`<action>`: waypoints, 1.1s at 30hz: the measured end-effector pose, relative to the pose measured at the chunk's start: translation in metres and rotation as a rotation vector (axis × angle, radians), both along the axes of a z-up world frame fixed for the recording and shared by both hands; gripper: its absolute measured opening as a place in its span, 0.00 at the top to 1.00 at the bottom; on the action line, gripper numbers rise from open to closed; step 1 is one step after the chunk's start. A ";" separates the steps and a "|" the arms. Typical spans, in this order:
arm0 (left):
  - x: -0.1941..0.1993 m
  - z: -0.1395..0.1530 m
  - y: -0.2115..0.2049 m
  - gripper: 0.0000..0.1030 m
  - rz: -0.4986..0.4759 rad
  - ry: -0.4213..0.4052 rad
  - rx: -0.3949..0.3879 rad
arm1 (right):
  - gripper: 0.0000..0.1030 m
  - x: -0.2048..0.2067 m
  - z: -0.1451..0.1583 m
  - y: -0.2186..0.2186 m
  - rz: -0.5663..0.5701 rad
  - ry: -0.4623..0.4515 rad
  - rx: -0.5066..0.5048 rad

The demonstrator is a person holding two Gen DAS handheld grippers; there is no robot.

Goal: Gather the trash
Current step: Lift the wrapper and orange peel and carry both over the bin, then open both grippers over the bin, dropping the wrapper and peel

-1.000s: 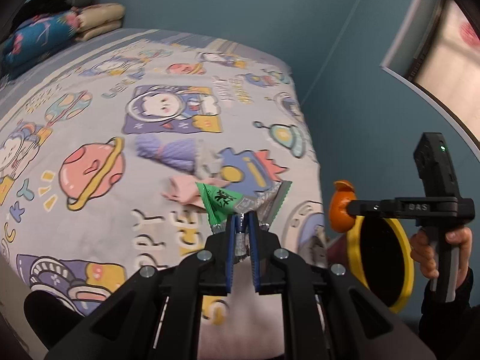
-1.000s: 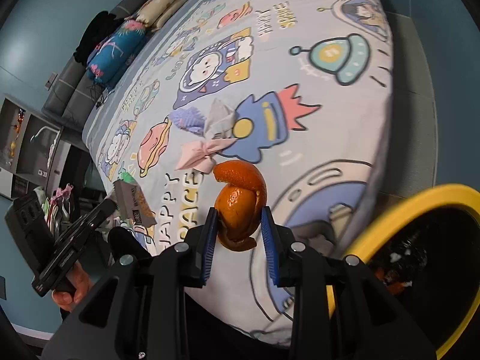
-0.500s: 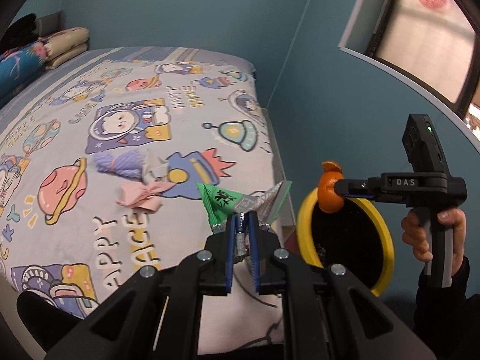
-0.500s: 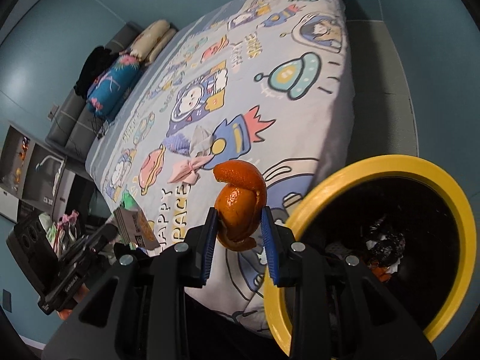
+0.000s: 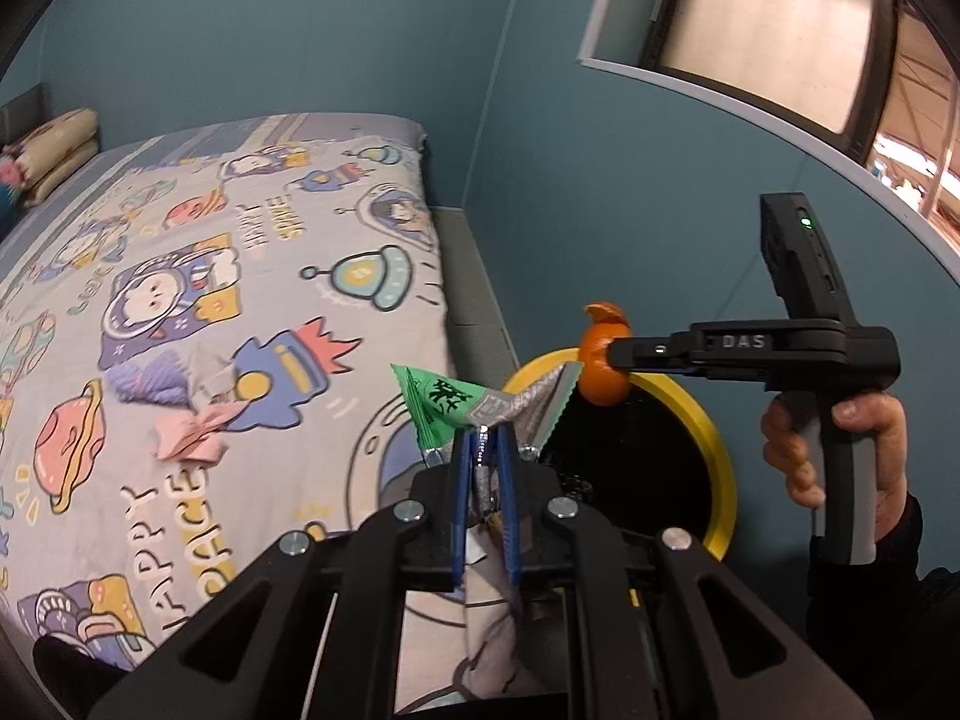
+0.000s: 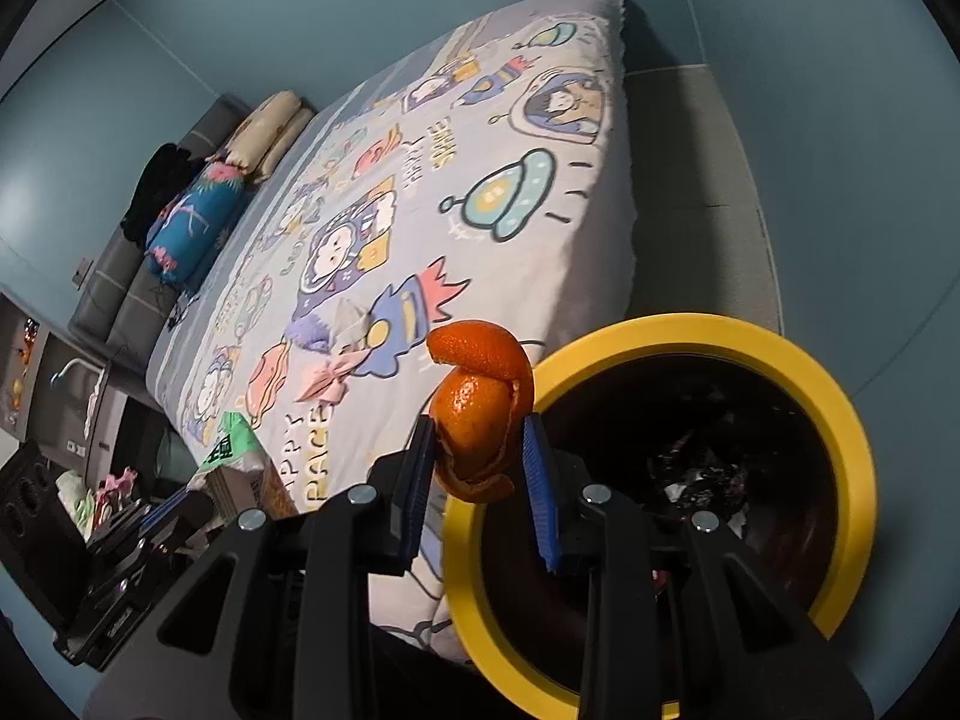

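Your right gripper is clamped on a curled piece of orange peel, which sits over the near rim of the yellow-rimmed bin; in your left wrist view the same orange peel hangs just above the bin's yellow rim. Dark scraps lie inside the bin.

Your left gripper is pinched tight on a green and silver snack wrapper, holding it in the air beside the bed's edge, just left of the bin; its silver end reaches toward the peel.

On the bed, more litter lies well apart from both grippers: a crumpled pink paper, a purple paper fan shape behind it, and a pale crumpled sheet touching the purple one. Pillows lie at the far end of the cartoon-print cover.
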State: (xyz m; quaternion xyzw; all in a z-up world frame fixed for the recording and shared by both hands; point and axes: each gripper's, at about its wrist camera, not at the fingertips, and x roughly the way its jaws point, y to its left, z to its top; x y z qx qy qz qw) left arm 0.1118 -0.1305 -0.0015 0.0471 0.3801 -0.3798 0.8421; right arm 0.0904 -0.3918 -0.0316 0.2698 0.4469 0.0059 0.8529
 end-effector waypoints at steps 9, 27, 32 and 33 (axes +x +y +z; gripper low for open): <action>-0.012 -0.002 -0.037 0.92 -0.085 -0.005 0.024 | 0.73 -0.012 -0.011 -0.022 -0.057 -0.003 0.012; -0.022 -0.046 -0.085 0.90 -0.202 0.125 0.081 | 0.72 -0.011 -0.049 -0.047 -0.106 0.084 0.018; -0.029 -0.061 -0.094 0.85 -0.226 0.165 0.099 | 0.69 -0.011 -0.057 -0.054 -0.120 0.097 0.031; -0.029 -0.061 -0.094 0.82 -0.229 0.168 0.098 | 0.69 -0.012 -0.057 -0.056 -0.130 0.100 0.030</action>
